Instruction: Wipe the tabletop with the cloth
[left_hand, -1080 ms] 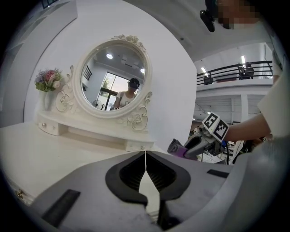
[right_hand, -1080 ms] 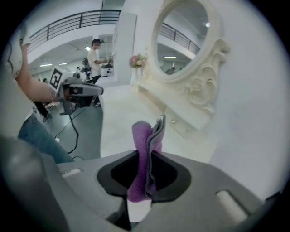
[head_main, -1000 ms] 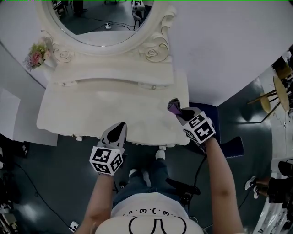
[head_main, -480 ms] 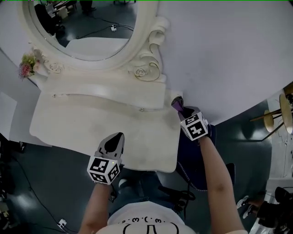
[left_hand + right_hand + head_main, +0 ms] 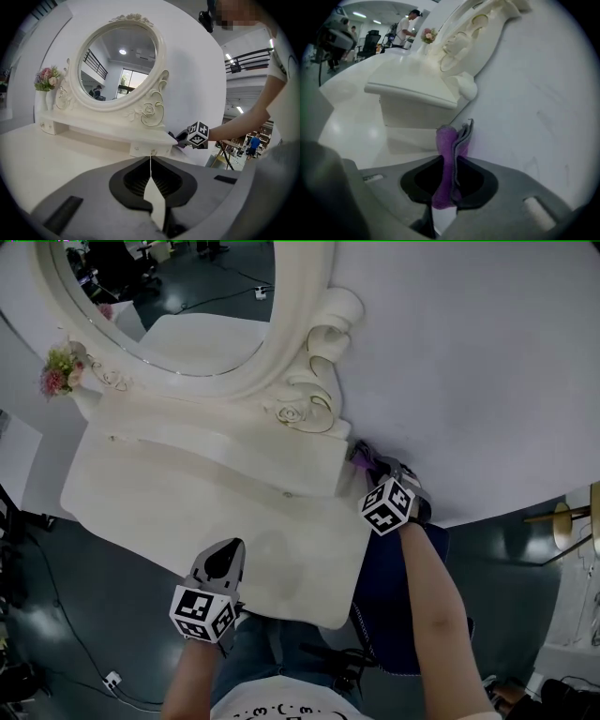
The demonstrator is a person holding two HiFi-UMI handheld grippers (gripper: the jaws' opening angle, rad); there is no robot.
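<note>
Cloth (image 5: 451,140) — purple, pinched in right gripper (image 5: 452,165) at tabletop (image 5: 169,493) back-right corner; left gripper (image 5: 151,168) closed, empty.

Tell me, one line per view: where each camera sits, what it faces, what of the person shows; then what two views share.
Head view: on the head, facing steeply down at the dressing table; both forearms, left gripper, right gripper show.
Left gripper view: on the left gripper, facing the mirror across the table; shut jaws, the person's right arm show.
Right gripper view: on the right gripper, facing along the wall; jaws clamped on purple cloth.
Shared: head and left gripper views both show mirror and right gripper.
</note>
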